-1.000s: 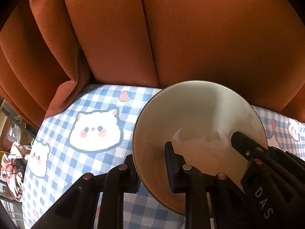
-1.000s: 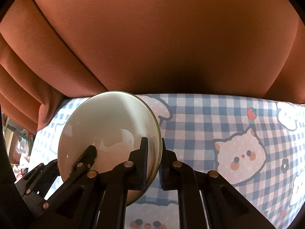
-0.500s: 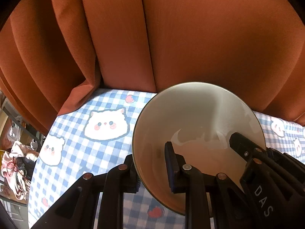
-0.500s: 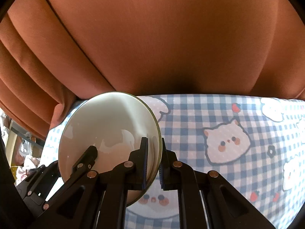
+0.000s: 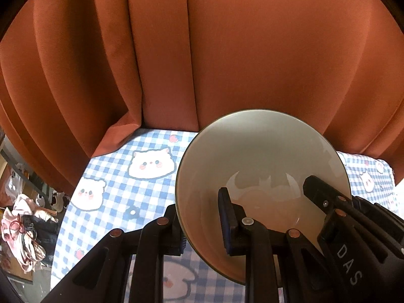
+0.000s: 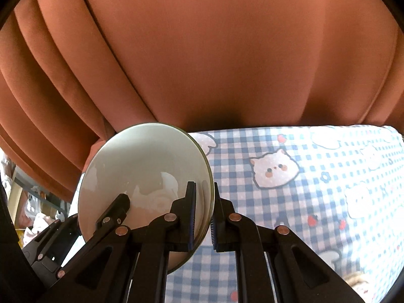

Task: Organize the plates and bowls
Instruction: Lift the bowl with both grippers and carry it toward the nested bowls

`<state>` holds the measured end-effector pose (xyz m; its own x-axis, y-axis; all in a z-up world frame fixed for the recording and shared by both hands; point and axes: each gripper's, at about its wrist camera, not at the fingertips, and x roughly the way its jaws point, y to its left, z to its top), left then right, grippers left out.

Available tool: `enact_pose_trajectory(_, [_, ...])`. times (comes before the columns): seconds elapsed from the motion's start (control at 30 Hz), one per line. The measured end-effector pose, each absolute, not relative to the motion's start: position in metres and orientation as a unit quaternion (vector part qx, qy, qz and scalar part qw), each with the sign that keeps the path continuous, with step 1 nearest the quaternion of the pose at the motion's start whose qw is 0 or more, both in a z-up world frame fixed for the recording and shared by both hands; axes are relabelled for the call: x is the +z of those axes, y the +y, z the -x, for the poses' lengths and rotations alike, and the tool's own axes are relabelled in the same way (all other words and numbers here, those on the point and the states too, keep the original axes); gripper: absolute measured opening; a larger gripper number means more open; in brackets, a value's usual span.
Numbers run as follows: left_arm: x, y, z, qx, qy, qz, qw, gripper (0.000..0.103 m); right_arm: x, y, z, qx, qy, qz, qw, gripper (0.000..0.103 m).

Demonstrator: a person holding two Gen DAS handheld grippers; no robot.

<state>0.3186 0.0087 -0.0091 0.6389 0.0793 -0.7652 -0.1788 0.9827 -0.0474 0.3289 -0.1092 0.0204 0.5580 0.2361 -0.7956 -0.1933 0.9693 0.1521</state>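
A pale cream bowl (image 5: 262, 156) with a thin dark rim is held in the air by both grippers, above the checked tablecloth (image 5: 113, 202). My left gripper (image 5: 202, 224) is shut on the bowl's left rim, one finger inside and one outside. My right gripper (image 6: 203, 214) is shut on the bowl's right rim (image 6: 151, 161) in the same way. In the left wrist view the right gripper's finger (image 5: 325, 199) reaches into the bowl. In the right wrist view the left gripper's finger (image 6: 116, 209) shows at the bowl's left side.
Orange curtains (image 5: 227, 50) hang right behind the table, also in the right wrist view (image 6: 227, 50). The blue-and-white cloth with cat faces (image 6: 315, 176) spreads to the right. Clutter (image 5: 22, 227) lies on the floor beyond the table's left edge.
Both grippers have risen with the bowl between them; more of the tablecloth and curtain shows below and behind. The grip on the bowl is unchanged.
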Motion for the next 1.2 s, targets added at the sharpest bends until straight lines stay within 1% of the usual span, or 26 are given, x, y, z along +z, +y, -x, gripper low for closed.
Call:
enact_pose_trajectory(0.23, [0.010,0.017,-0.284,0.055,0.406,0.053,0.911,0.019,0.042,-0.106,-0.289,0.111,0.440,-0.028,0.891,0.013])
enact_pose_trajectory(0.63, [0.020,0.015,-0.233,0.008,0.391,0.041,0.919,0.019,0.070,-0.116,-0.223,0.073,0.420,-0.041,0.904,0.013])
enact_pose_trajectory(1.0, [0.012,-0.004,-0.200,-0.036,0.398,0.027,0.916,0.019,0.066,-0.144,-0.180,0.030,0.421,-0.058,0.905,0.013])
enact_pose_trajectory(1.2, [0.006,-0.030,-0.176,-0.041,0.407,0.016,0.912,0.019,0.056,-0.163,-0.159,0.024,0.430,-0.063,0.900,0.013])
